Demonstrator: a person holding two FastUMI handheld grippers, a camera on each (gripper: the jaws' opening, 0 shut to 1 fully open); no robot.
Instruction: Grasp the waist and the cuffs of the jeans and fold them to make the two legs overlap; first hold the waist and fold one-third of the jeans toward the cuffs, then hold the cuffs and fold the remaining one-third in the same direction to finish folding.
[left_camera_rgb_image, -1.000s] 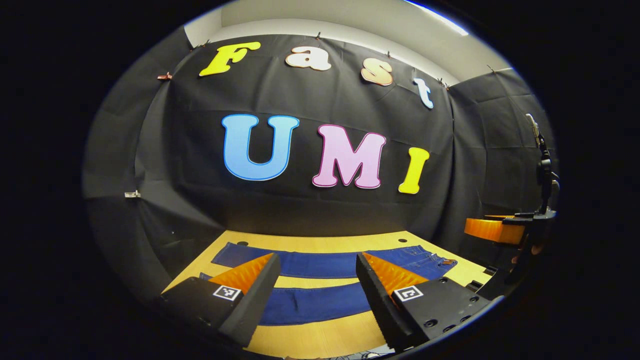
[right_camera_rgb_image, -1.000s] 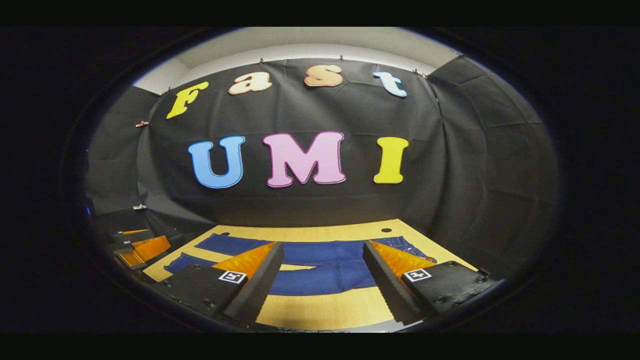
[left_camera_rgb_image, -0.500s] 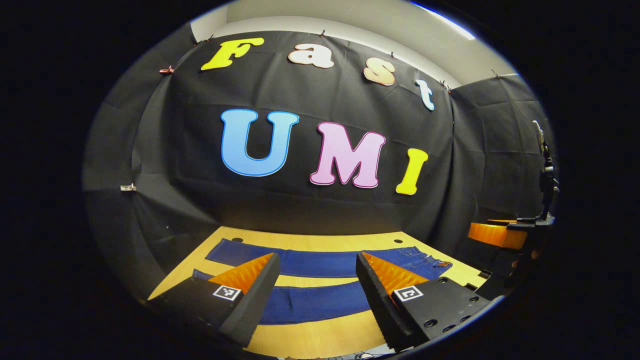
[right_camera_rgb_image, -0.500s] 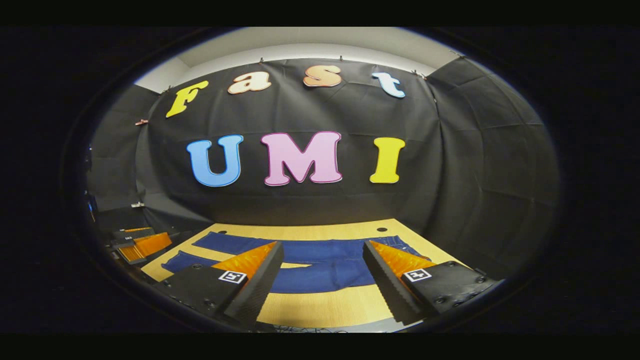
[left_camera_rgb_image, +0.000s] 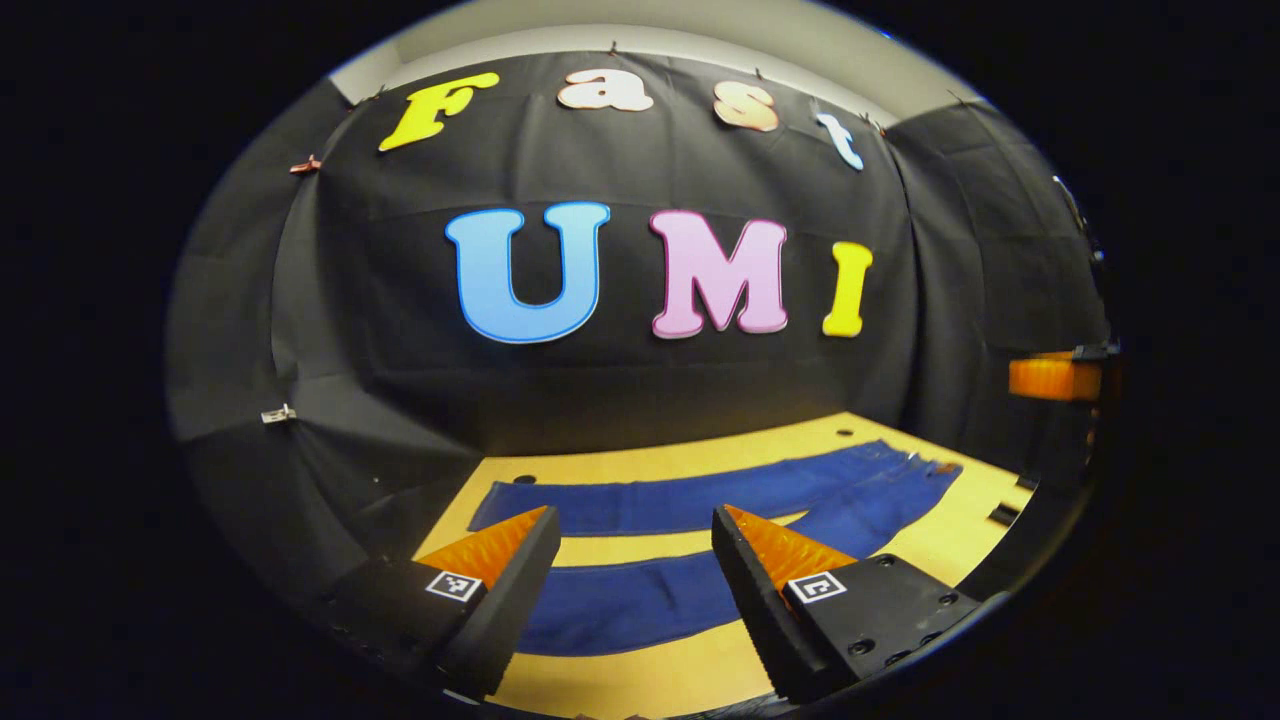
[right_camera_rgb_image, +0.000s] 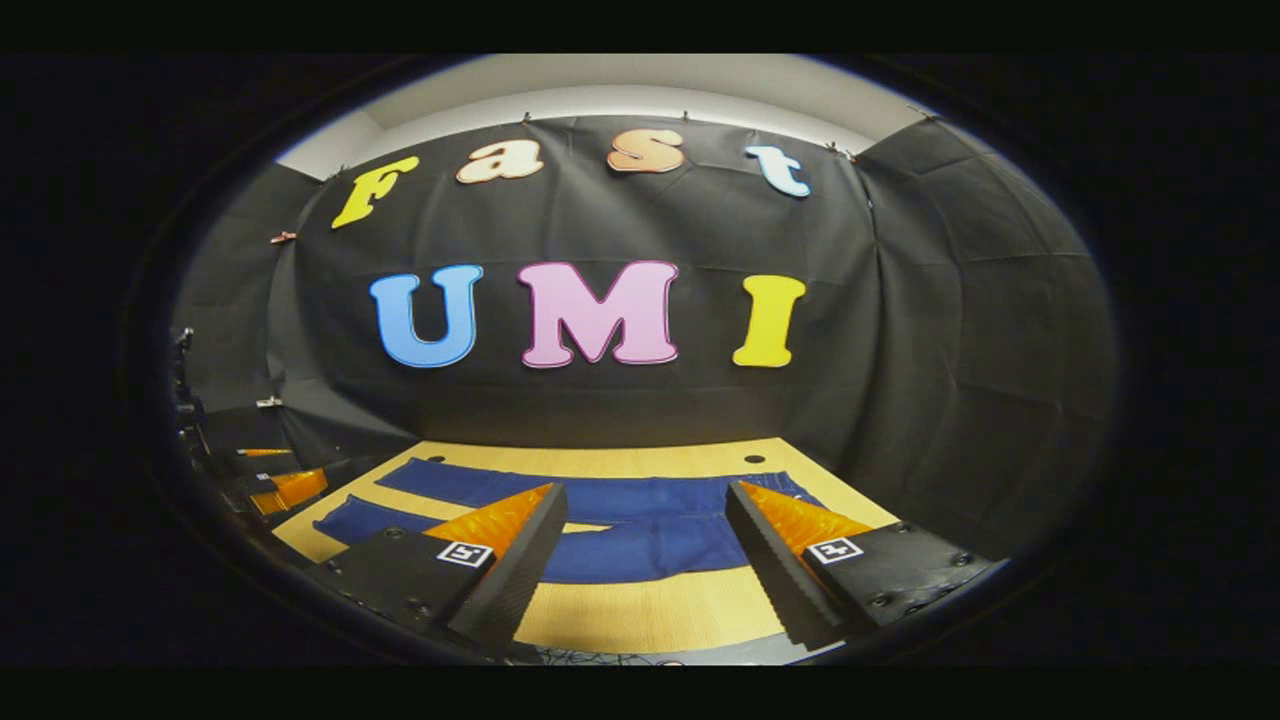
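Jeans (left_camera_rgb_image: 700, 545) lie flat on the wooden table (left_camera_rgb_image: 640, 670), legs apart, across the lower centre of both views. Nearest, the left gripper (left_camera_rgb_image: 630, 545) hangs wide open, holding nothing; likewise the right gripper (right_camera_rgb_image: 645, 520), above the denim.

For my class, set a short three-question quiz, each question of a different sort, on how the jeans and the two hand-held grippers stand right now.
1. True or false: the two legs of the jeans already lie one on top of the other.
2. Multiple choice: the left hand-held gripper is A) shut on a cuff, B) open above the jeans, C) shut on the waist.
3. Fill the gap: the jeans lie flat on the wooden ____, with the right hand-held gripper open and holding nothing.

Key
1. False: the legs lie apart, with bare wood between them.
2. B.
3. table.
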